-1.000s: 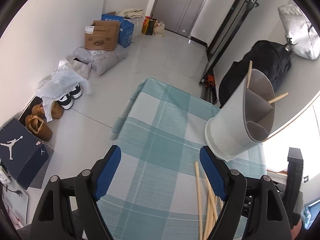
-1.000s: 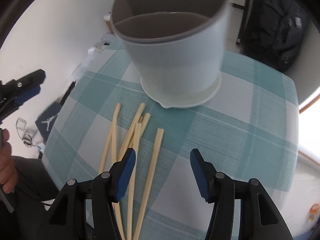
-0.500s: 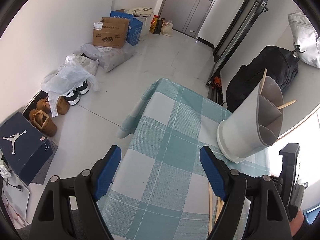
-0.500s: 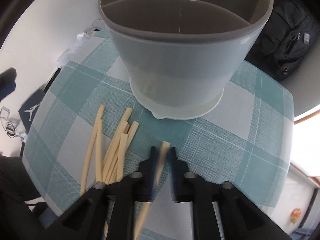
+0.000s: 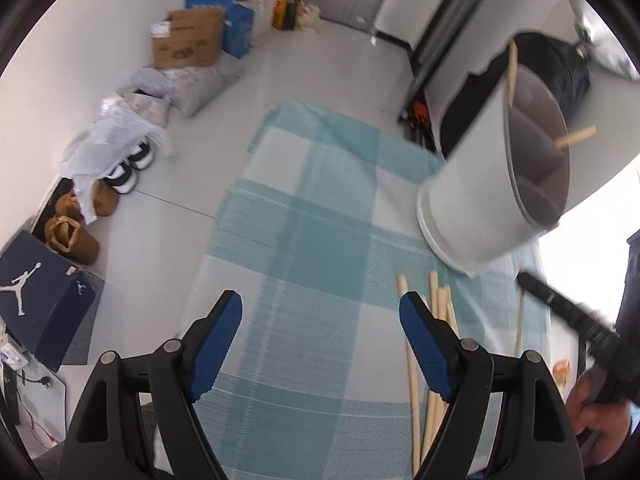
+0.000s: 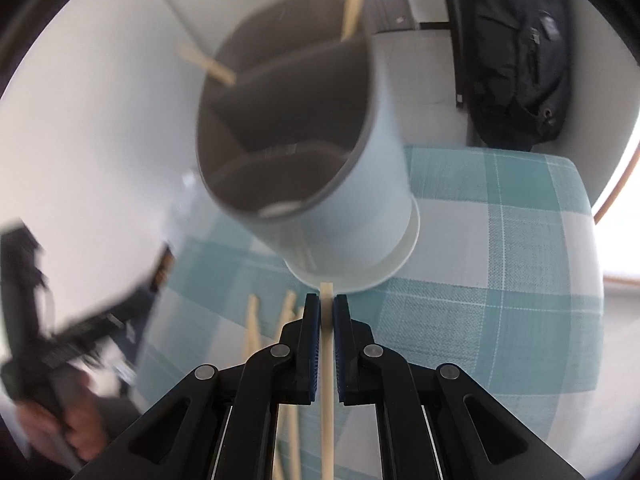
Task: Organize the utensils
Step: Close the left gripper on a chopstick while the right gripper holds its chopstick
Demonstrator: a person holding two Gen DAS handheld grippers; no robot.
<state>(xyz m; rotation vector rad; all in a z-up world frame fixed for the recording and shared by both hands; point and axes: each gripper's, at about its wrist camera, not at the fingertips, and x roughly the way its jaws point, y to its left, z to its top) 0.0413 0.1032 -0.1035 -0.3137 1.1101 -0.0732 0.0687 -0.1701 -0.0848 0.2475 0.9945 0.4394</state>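
Observation:
A white utensil holder [image 6: 332, 184] with grey divided compartments stands on the teal checked tablecloth [image 6: 500, 272]; two wooden chopsticks lean in its far compartments. My right gripper [image 6: 327, 312] is shut on one pale wooden chopstick [image 6: 326, 380], lifted just in front of the holder's base. Several loose chopsticks [image 5: 436, 332] lie on the cloth in front of the holder [image 5: 492, 184]. My left gripper [image 5: 320, 344] hangs open over the cloth with nothing between its blue pads, its right finger beside the loose chopsticks. The right gripper [image 5: 524, 280] shows blurred at the right of the left wrist view.
The table's left edge drops to a floor with cardboard boxes [image 5: 188, 38], shoes [image 5: 128, 164], bags and a dark shoebox [image 5: 36, 292]. A black backpack [image 6: 516, 52] sits behind the table. A hand [image 6: 52, 424] holds the left gripper's handle.
My right gripper closed on a chopstick and lifted it off the cloth toward the holder, rolling as it rose. The left gripper dipped slightly and stayed open.

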